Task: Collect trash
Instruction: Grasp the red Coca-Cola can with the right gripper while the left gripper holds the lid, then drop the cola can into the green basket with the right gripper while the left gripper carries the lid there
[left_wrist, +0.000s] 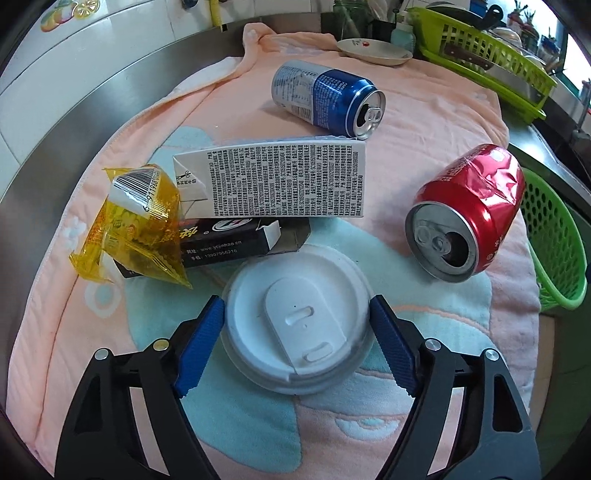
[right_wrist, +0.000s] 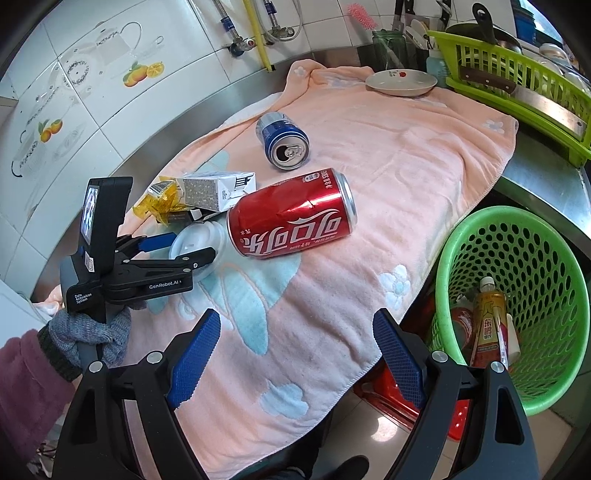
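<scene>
My left gripper is open, its blue pads on either side of a white plastic cup lid lying on the pink towel; whether the pads touch the lid I cannot tell. Beyond it lie a black box, a yellow wrapper, a white carton, a blue can and a dented red can. My right gripper is open and empty above the towel's near edge. The right wrist view shows the left gripper at the lid, the red can and the blue can.
A green mesh basket stands low at the right past the towel's edge, with a bottle and other trash inside. A plate sits at the towel's far end. A green dish rack is at the far right.
</scene>
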